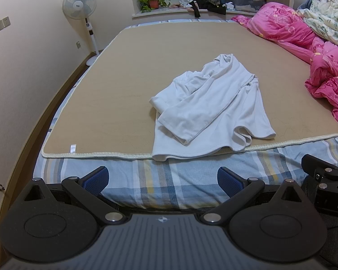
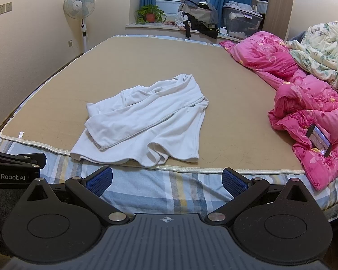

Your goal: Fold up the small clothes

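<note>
Left wrist: both tongs (image 1: 162, 180) (image 2: 167, 181) wide apart, empty; white garment (image 1: 210, 110) crumpled, shape unclear.

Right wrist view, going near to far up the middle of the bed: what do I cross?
Plaid sheet → tan mat's white edge → white garment → bare tan mat → windowsill clothes pile.

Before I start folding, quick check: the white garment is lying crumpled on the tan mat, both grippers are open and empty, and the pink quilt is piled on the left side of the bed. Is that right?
Not quite: the pink quilt is piled on the right side of the bed, as the right wrist view shows. The rest holds: the white garment lies crumpled on the tan mat, and the left gripper and right gripper have open, empty jaws.
</note>
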A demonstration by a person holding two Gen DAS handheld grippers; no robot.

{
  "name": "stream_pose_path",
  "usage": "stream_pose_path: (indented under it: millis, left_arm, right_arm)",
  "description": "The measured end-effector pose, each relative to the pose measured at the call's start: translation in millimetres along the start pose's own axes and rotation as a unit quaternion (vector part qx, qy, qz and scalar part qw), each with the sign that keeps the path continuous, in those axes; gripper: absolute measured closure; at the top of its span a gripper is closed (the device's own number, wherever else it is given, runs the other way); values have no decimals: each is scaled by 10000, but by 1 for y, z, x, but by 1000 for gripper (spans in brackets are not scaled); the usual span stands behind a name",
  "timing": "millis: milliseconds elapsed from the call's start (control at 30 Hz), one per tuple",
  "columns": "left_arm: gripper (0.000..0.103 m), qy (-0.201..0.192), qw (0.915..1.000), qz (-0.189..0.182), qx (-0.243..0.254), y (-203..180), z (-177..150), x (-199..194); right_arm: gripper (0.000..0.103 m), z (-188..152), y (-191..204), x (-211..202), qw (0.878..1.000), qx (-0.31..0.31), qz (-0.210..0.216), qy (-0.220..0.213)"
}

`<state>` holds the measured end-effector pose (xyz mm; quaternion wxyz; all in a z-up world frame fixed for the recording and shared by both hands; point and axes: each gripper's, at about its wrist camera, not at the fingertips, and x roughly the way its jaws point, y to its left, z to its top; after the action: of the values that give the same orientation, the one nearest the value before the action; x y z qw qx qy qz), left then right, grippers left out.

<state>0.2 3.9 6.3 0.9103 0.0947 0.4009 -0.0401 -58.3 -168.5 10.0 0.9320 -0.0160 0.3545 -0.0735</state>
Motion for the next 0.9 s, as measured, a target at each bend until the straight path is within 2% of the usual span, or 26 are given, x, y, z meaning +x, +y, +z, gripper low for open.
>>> stream_pose_path:
  millis: [900]
  left_arm:
    - [0,56,10000,1,17,-3,-2,7]
  right_arm:
    - [1,-2,0,4,10000,2,2,43]
